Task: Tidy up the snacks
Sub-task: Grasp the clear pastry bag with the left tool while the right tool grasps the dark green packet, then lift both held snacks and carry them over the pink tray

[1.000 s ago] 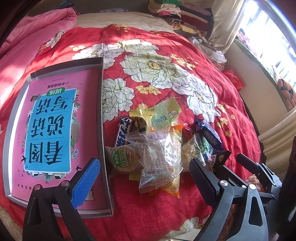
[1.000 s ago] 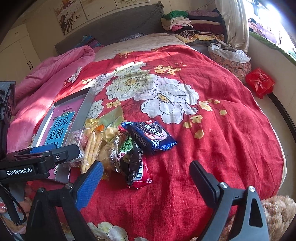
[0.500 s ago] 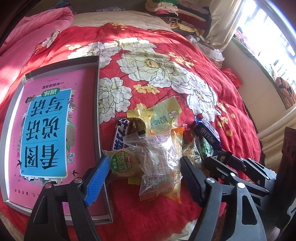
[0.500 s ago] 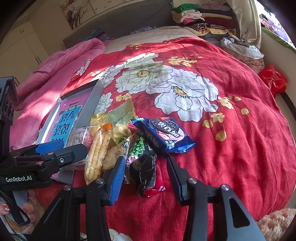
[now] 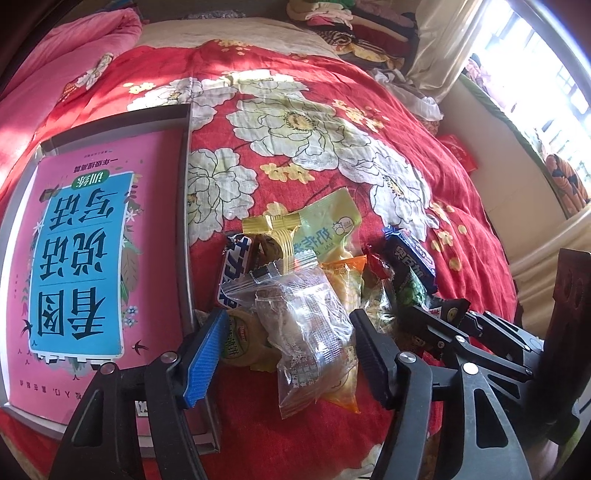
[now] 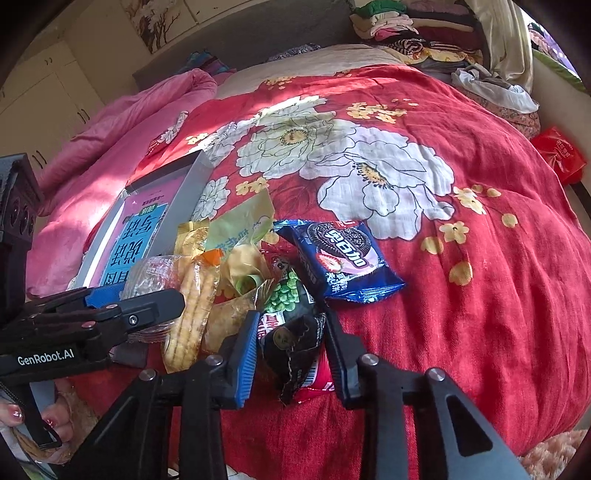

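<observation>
right wrist view has the right claw (image 6: 290, 338) pinched on the dark green-pea snack packet (image 6: 291, 314) beside the blue oreo pack (image 6: 341, 254), while the left claw (image 5: 288, 349) straddles, half open, a clear wrapped pastry (image 5: 306, 325) in the snack pile on the red floral bedspread (image 5: 314, 122), next to the grey tray (image 5: 183, 221).

We see a bed (image 6: 480, 295) covered by a red floral spread (image 5: 295, 122), with a pink quilt (image 6: 122, 125) bunched at one side. A grey headboard (image 6: 258, 33) backs it, under what may be a framed picture (image 6: 159, 18). Folded clothes (image 6: 406, 22) are stacked by a pale curtain (image 5: 436, 44). Sunlight enters through a window (image 5: 535, 62); cream cupboards (image 6: 44, 85) line the wall.
</observation>
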`<control>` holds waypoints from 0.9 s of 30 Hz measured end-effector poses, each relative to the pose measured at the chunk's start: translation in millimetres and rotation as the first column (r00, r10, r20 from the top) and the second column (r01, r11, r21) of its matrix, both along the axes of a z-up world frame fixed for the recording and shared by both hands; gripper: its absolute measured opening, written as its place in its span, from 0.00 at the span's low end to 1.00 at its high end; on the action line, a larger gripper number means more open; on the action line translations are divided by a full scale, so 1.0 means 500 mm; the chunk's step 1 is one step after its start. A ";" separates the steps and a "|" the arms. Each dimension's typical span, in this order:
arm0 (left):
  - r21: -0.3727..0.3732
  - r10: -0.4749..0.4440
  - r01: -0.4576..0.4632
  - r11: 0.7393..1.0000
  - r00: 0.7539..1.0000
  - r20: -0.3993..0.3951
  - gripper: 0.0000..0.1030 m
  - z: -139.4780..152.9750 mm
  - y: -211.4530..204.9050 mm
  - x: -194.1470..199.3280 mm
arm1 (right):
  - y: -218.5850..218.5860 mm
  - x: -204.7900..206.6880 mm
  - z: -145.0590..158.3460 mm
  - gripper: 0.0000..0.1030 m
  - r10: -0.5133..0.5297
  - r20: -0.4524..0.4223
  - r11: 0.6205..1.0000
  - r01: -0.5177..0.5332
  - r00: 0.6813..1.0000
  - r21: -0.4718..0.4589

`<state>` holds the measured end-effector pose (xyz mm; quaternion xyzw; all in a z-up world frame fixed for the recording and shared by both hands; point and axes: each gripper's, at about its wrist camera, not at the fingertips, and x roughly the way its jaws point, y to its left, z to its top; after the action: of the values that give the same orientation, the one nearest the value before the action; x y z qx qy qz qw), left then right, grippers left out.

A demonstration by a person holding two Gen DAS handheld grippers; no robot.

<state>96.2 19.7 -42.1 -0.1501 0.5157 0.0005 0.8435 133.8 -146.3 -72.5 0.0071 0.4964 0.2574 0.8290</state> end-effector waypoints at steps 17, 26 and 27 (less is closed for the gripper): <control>-0.157 0.010 -0.002 0.988 0.999 0.049 0.41 0.014 0.052 -0.022 | -0.051 -0.026 0.048 0.30 -0.042 0.029 0.985 0.037 0.999 0.168; -0.186 0.031 -0.014 0.982 0.995 0.090 0.41 0.046 0.081 -0.039 | -0.046 -0.039 0.073 0.30 -0.028 0.089 0.981 0.011 0.996 0.193; -0.185 0.037 -0.019 0.983 0.995 0.094 0.41 0.049 0.086 -0.041 | -0.045 -0.040 0.075 0.30 -0.026 0.096 0.981 0.007 0.995 0.195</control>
<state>75.5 62.7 -17.6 -0.2343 0.4697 -0.0425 0.8501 113.9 -168.7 -35.1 0.0795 0.4277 0.2979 0.8497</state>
